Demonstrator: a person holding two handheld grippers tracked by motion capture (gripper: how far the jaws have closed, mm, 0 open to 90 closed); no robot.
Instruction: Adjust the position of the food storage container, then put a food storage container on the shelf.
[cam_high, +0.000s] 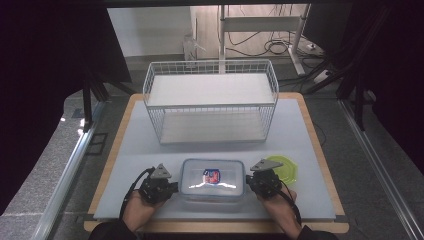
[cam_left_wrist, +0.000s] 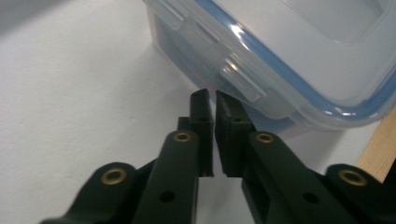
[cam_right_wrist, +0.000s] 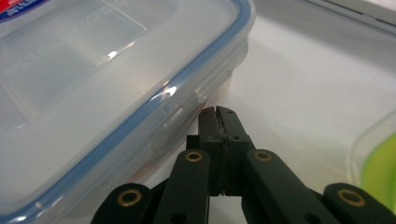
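Jaws of both grippers flank the clear lidded box (cam_high: 213, 180), tips at its side latches.

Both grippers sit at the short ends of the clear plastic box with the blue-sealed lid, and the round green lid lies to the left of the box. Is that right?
Not quite. In the high view the round green lid lies to the right of the clear plastic box with the blue-sealed lid, beside the right gripper. The rest holds: the left gripper and the right one sit at the box's short ends.

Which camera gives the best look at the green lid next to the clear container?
The high view: the green lid shows nearly whole, right of the clear container, behind the right gripper. The right gripper view catches a blurred green edge.
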